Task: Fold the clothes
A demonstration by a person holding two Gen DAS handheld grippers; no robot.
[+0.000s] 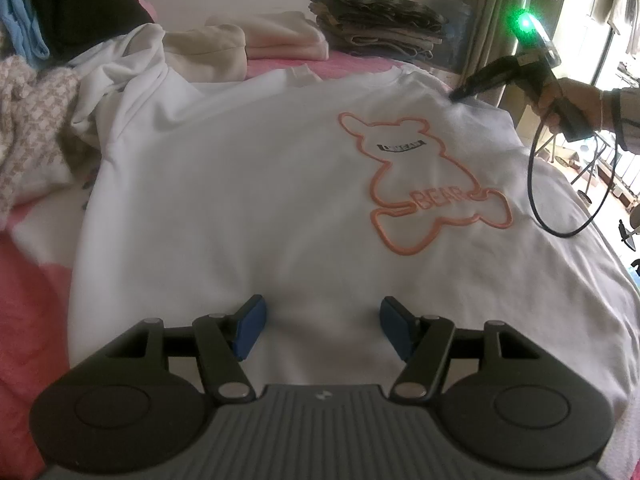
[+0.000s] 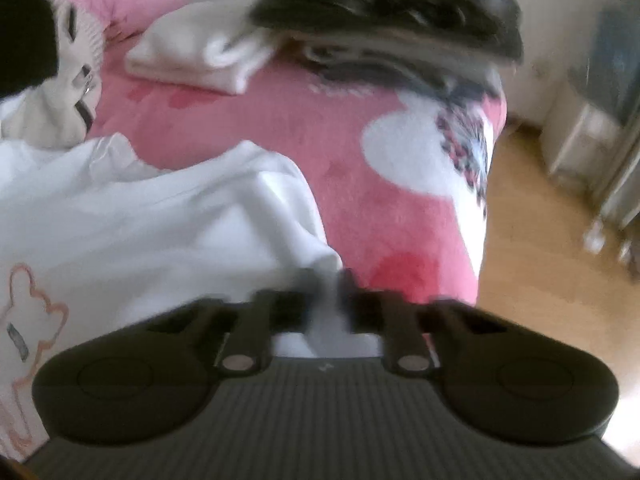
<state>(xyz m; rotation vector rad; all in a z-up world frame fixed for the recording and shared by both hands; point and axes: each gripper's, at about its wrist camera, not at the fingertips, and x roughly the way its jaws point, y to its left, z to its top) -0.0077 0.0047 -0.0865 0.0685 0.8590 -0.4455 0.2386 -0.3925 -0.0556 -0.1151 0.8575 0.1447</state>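
1. Right claw [image 2: 326, 300]: pressed together on a fold of the white shirt [image 1: 260, 184] at its sleeve edge, near the bed's [image 2: 400, 208] side; the wrist view is blurred, so the depth of the pinch cannot be judged.
2. Left claw [image 1: 320, 332]: spread, poised over the shirt's lower hem, blue pads [image 1: 251, 332] apart and gripping nothing.
3. Shirt: lies face-up and mostly flat on the bed, orange bear print [image 1: 424, 184] uppermost; its far sleeve runs under a heap of loose clothes [image 1: 36, 128].
4. Folded stacks [image 1: 376, 16]: sit at the bed's far end, well apart from the shirt.
5. Risk, shallow pinch: the fold may slip out when the right claw lifts, since only a thin edge seems caught.
6. Risk, unpinned hem: with the left claw not holding, a pull from the right may drag the whole shirt and crease it.
7. Risk, heap: the trapped sleeve may tug loose clothes onto the shirt.
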